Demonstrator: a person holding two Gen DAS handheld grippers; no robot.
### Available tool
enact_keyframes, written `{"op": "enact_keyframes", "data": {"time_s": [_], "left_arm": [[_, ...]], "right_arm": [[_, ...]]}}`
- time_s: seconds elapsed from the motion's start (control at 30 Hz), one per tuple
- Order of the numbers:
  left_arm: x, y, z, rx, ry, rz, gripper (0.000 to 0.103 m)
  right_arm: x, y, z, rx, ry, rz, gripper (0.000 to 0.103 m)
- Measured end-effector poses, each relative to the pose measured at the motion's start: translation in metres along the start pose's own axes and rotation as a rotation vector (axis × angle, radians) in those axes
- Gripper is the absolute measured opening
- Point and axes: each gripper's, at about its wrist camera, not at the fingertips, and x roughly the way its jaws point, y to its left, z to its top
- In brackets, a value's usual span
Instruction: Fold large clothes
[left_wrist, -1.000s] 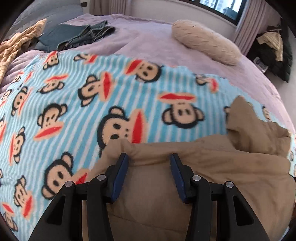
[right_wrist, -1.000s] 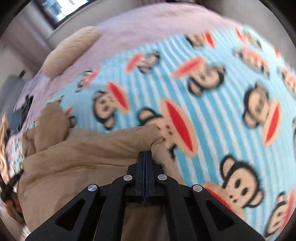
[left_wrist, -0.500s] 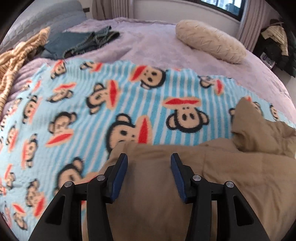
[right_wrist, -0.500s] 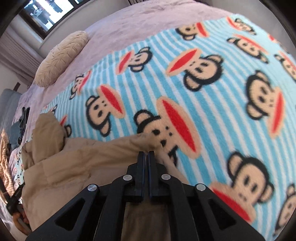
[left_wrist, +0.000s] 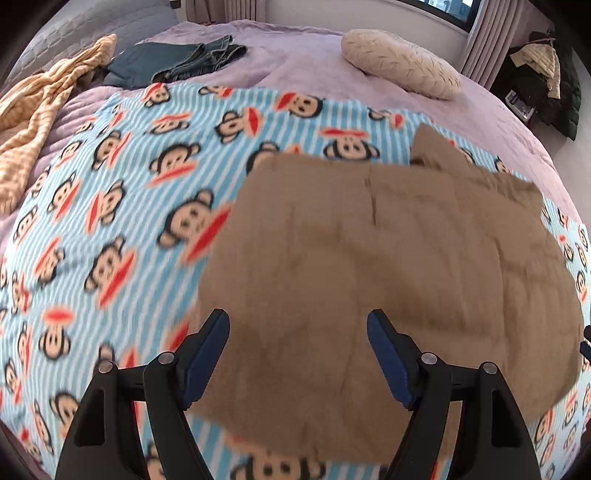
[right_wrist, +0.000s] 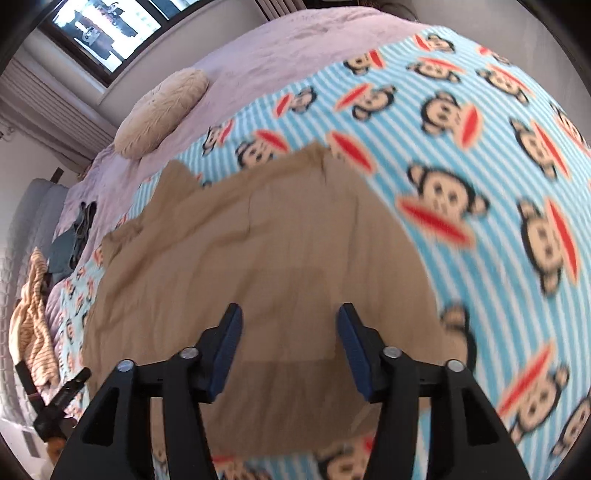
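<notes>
A tan garment (left_wrist: 388, 266) lies folded flat on the blue striped monkey blanket (left_wrist: 110, 206), its far edge a little rumpled. My left gripper (left_wrist: 297, 328) hovers above the garment's near part. Its jaws are opening, with nothing held between the blue pads (left_wrist: 207, 350). In the right wrist view the same tan garment (right_wrist: 258, 258) spreads below my right gripper (right_wrist: 290, 321). That gripper's jaws are opening too, and they are clear of the cloth.
The blanket covers a lilac bed (left_wrist: 295, 48). A beige pillow (left_wrist: 400, 68) lies at the far side, folded jeans (left_wrist: 184, 61) at the far left, and a yellow striped cloth (left_wrist: 44, 107) at the left edge. Dark coats (left_wrist: 543, 74) are piled beyond the bed's right side.
Both grippers let go of the tan garment's far edge and drew back and up. The right went from shut to open and the left widened. The garment now lies flat.
</notes>
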Motion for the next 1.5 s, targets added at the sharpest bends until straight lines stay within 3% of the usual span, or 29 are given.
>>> {"op": "enact_keyframes", "data": {"time_s": [0.4,0.5,0.83,0.93,0.97,1.07,1.17,1.37,1.5], "left_arm": [[-0.017,0.0,-0.066,-0.041,0.111,-0.056,0.078],[-0.02,0.0,-0.072,-0.05,0.103,-0.054,0.103],[-0.013,0.003,-0.074,-0.085,0.145,-0.102,0.103],[-0.009,0.007,-0.073,-0.105,0.149,-0.077,0.103],[-0.008,0.009,-0.073,-0.11,0.15,-0.073,0.103],[-0.006,0.014,-0.073,-0.13,0.152,-0.07,0.103],[-0.001,0.024,-0.074,-0.179,0.178,-0.168,0.103],[0.015,0.046,-0.08,-0.372,0.208,-0.408,0.103],[0.035,0.052,-0.079,-0.447,0.217,-0.494,0.103]], "right_arm": [[-0.015,-0.027,-0.068,0.136,0.092,0.056,0.078],[-0.011,-0.032,-0.075,0.17,0.109,0.078,0.082],[0.007,-0.036,-0.084,0.265,0.146,0.157,0.086],[0.017,-0.041,-0.085,0.333,0.156,0.213,0.088],[0.021,-0.043,-0.086,0.353,0.161,0.234,0.102],[0.027,-0.048,-0.085,0.397,0.156,0.273,0.103],[0.032,-0.054,-0.084,0.444,0.156,0.309,0.103],[0.044,-0.067,-0.078,0.516,0.167,0.388,0.103],[0.054,-0.071,-0.072,0.538,0.159,0.418,0.103]]}}
